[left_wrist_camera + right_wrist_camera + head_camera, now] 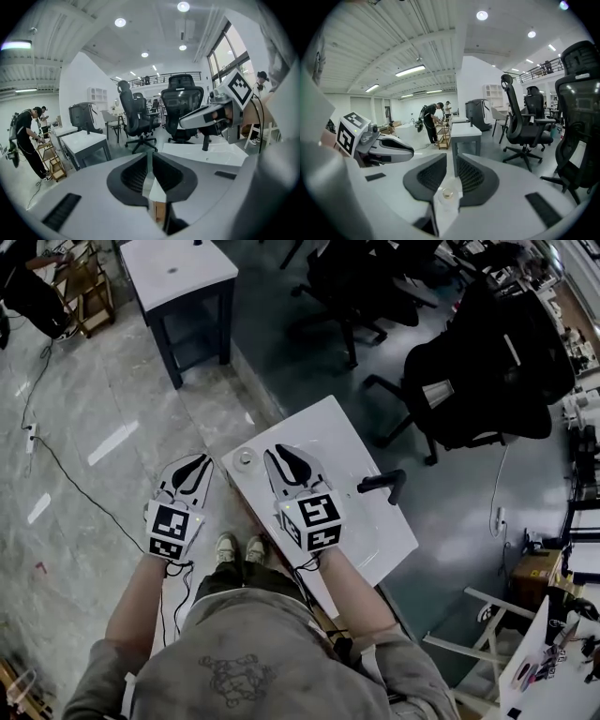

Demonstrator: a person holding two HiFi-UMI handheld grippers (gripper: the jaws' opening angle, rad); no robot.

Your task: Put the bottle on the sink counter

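I see no clear bottle. A small round clear thing (246,457) sits on the near left corner of the white sink counter (328,432); whether it is the bottle's top I cannot tell. It also shows low between the right jaws as the round thing (447,192). My left gripper (192,467) hangs over the floor just left of the counter, its jaws together and empty. My right gripper (287,457) is above the counter's near edge, with a narrow gap between its jaws and nothing in it. A black faucet (382,484) stands to its right.
A dark-legged white table (178,268) stands ahead on the left. Black office chairs (478,371) crowd the right. A cable (66,474) runs across the floor. A person (28,140) works at a small wooden shelf far left.
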